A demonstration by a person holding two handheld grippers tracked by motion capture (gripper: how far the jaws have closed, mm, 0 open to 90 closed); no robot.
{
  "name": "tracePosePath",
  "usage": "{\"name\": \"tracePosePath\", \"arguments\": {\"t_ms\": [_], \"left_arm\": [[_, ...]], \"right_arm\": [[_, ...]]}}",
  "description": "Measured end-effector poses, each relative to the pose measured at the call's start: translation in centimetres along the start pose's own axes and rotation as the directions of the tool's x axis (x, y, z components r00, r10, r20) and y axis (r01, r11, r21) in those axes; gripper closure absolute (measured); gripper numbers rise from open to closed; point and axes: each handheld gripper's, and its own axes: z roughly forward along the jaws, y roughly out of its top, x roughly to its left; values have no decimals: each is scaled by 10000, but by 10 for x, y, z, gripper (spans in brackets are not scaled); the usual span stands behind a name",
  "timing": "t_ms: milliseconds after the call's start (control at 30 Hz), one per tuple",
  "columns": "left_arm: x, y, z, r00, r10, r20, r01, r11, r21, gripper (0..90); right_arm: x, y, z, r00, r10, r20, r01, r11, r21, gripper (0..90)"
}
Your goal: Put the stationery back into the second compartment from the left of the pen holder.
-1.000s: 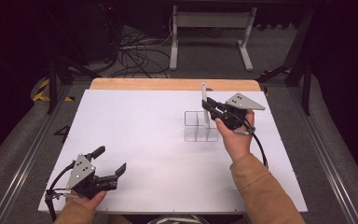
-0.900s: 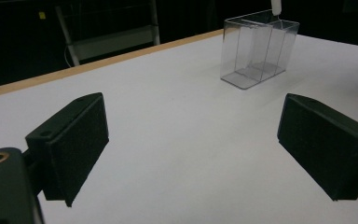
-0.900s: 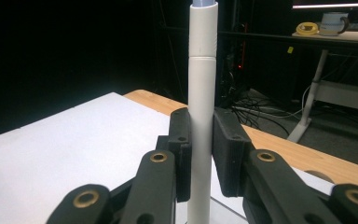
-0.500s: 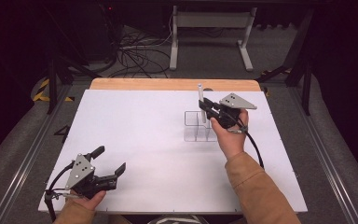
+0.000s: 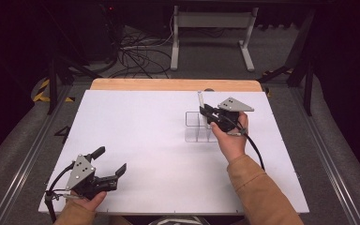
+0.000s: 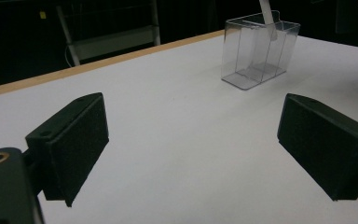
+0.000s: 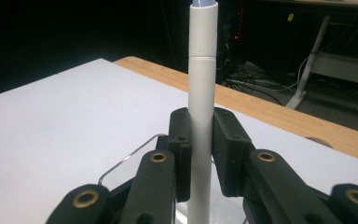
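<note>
Two grippers, one clear container, one white marker, one table; entries follow.

Item 1: right gripper [image 5: 205,111], at about two o'clock on the white table [image 5: 140,140] in the high view. Jaws pinched on the white marker [image 7: 201,88], pads pressing its barrel from either side. Marker stands upright, likely so that it can go straight down into a slot without catching a wall. Its lower end is hidden behind the jaws in the right gripper view.

Item 2: clear container [image 5: 198,127], a divided see-through box, just below and at seven o'clock of the right gripper. In the left gripper view the marker's lower part [image 6: 266,14] appears over the far compartment of the container [image 6: 256,51], at or just inside the rim; whether it touches the bottom cannot be told.

Item 3: left gripper [image 5: 110,161], at about seven o'clock on the table, well apart from the container. Jaws spread wide with nothing between them, pads [image 6: 77,149] bare above the tabletop; apparently parked out of the way, facing the container.

Item 4: wooden table edge [image 5: 173,85] at twelve o'clock, beyond the white surface.

Judged step: lowering the marker into the container.
</note>
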Motion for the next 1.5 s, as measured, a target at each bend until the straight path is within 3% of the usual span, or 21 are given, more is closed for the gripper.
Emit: {"name": "tracePosePath", "arguments": {"t_ms": [567, 700, 900, 1067, 1500], "left_arm": [[-1, 0, 0, 10000, -18, 27, 18, 10000, 28, 96], [0, 0, 0, 10000, 35, 26, -35, 10000, 33, 96], [0, -1, 0, 10000, -26, -36, 26, 10000, -27, 96], [0, 0, -2, 10000, 0, -68, 0, 10000, 20, 96], [0, 0, -3, 9999, -45, -121, 45, 10000, 18, 96]], "right_arm": [[1, -10, 1, 9999, -88, 101, 82, 9981, 610, 786], [1, -10, 1, 9999, 87, 127, -93, 9988, 472, 667], [0, -4, -6, 9993, -121, 364, 119, 9999, 60, 526], [1, 4, -17, 9996, -105, 277, 112, 9996, -261, 407], [12, 21, -44, 9981, -540, -301, 518, 9961, -715, 314]]}}
